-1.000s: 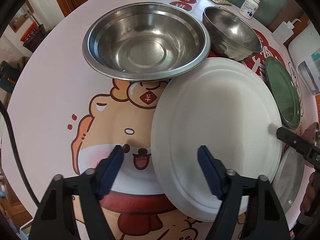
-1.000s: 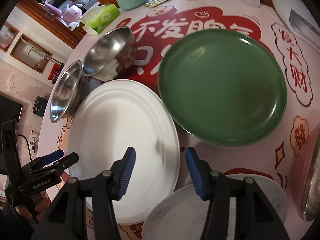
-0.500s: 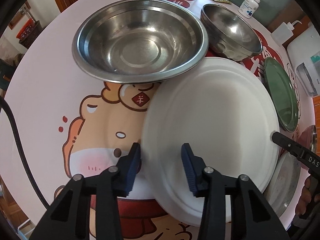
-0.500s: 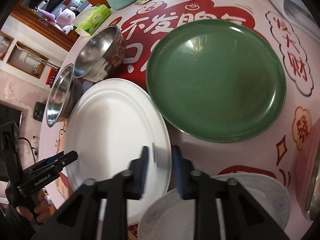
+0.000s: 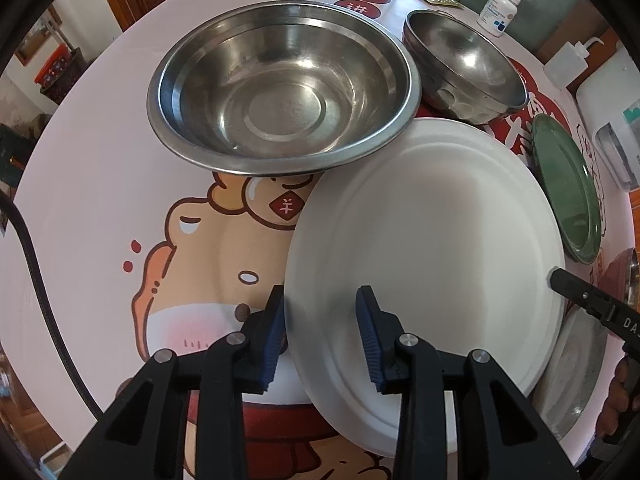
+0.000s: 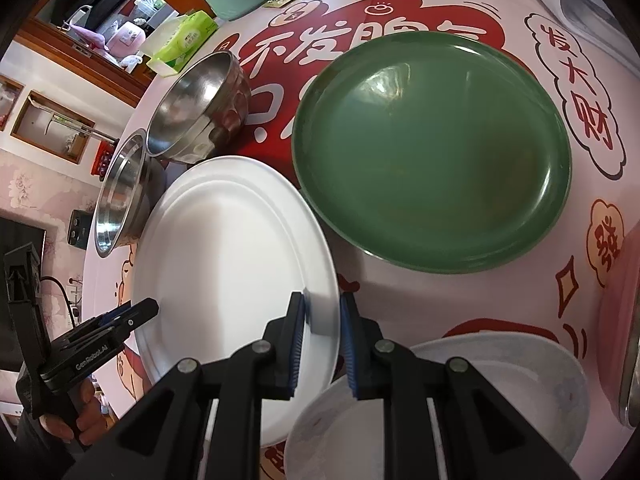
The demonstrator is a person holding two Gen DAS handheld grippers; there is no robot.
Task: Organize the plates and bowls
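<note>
Gripping the white plate [image 5: 424, 264] from opposite sides, both claws have just been closing on its rim. In the left wrist view, the left gripper [image 5: 320, 336] sits at 6 o'clock, jaws narrowed, one blue pad outside the plate's edge at about 8 o'clock of the plate and the other over its inner face; whether both pads already press I cannot tell for sure, though the rim lies between them. In the right wrist view, the right gripper [image 6: 322, 344] has its jaws nearly together, pinching the rim at about 4 o'clock of the plate, pads tight on either side.

Nearest the right gripper, at 5 o'clock in its view, lies a pale grey plate [image 6: 500, 396], partly under the white plate's edge. The white plate rests on the cartoon-printed table [image 5: 100, 184].

Farther out, at 1 o'clock in the right view, the green plate [image 6: 432, 152] lies just beside the white one. At 12 o'clock in the left view stands the large steel bowl [image 5: 280, 96], its rim overlapping the white plate's far edge. Beyond, at 1 o'clock, sits the small steel bowl [image 5: 464, 64]. Behind it stands a white pill bottle [image 5: 498, 12], and a tissue box [image 6: 184, 40] lies at the table's far rim.
</note>
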